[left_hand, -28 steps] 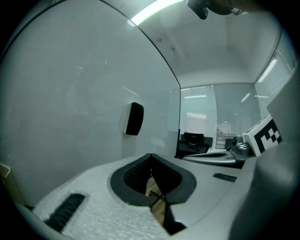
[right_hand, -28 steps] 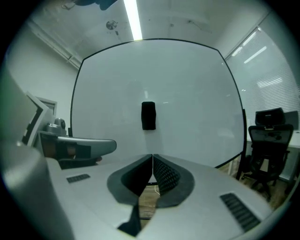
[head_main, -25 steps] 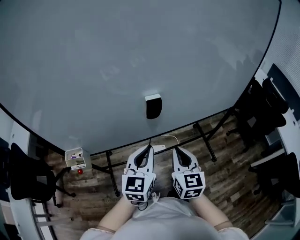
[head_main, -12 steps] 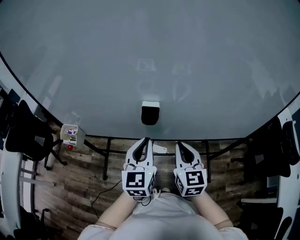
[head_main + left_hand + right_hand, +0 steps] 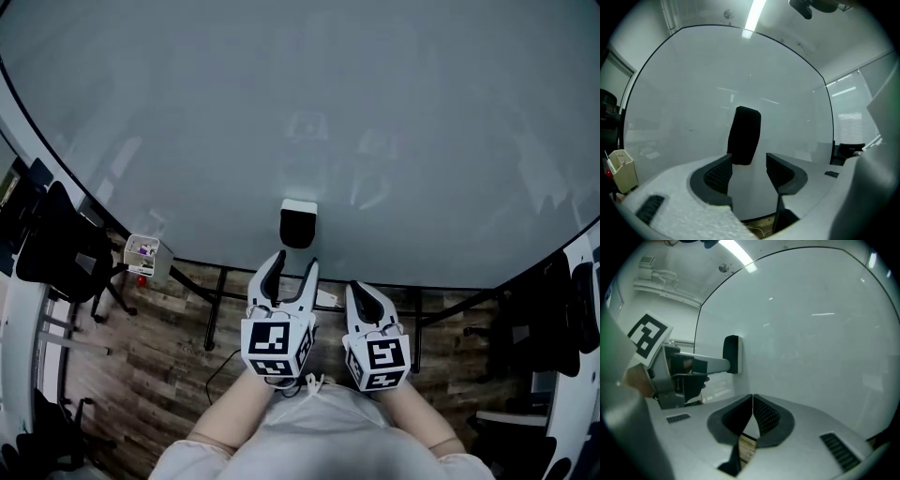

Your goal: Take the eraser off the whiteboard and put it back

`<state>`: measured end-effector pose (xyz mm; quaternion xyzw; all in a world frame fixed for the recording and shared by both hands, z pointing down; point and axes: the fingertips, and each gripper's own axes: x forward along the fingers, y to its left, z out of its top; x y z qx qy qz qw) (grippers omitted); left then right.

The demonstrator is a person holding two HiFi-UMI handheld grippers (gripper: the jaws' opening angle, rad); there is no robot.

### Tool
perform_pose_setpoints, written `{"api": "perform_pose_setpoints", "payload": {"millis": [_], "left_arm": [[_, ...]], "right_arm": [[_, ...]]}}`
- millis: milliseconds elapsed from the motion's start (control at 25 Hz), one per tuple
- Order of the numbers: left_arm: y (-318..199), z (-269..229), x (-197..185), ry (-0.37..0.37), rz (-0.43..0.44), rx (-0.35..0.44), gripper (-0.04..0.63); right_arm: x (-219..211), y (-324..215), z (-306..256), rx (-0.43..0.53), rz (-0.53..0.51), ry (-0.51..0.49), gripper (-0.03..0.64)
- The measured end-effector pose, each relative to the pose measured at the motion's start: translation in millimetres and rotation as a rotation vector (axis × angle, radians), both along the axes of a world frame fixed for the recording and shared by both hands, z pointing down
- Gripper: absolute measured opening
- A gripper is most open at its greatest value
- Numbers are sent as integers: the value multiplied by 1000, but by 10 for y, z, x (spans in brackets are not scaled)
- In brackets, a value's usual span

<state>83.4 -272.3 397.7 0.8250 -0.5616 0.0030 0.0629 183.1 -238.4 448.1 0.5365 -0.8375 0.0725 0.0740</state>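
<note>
Opening now, the jaws of my left gripper have nothing between them; the eraser sits just ahead on the whiteboard. I should go straight in, one jaw each side, then squeeze gently. My right gripper is closed and empty. I can read no words, only square marks on the cubes.

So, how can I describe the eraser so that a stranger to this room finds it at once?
Start at the large pale grey whiteboard that fills the view. Low on its middle sticks the black block-shaped eraser with a white back. It is the only dark thing on the board's face; the small beige box is off at the left edge.
</note>
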Motion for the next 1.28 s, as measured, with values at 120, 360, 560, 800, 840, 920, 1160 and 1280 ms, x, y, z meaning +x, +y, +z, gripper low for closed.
{"api": "perform_pose_setpoints", "payload": {"millis": [120,360,560,800,840,920,1160,1280], "left_arm": [[-90,-133,1,-29,-22,33,251],[-298,-426,32,-81,-65,109,291],[-407,-432,48,-80,-87,107,291],[-500,-366,27,-104,-108,106,290],[-511,-362,9,-105,-113,104,290],[-527,-361,-14,-110,-120,102,287],[-535,-361,1,-137,-116,116,281],[-522,-344,-5,-183,-87,120,269]], "right_arm": [[-15,-2,16,-9,-9,-1,28],[43,-30,14,-25,16,-17,28],[162,-44,34,-35,35,-10,28],[245,-55,81,-48,45,3,28],[243,-56,83,-48,43,4,28],[234,-64,83,-46,39,7,28],[225,-63,84,-45,38,5,28],[213,-43,81,-41,45,8,28]]}}
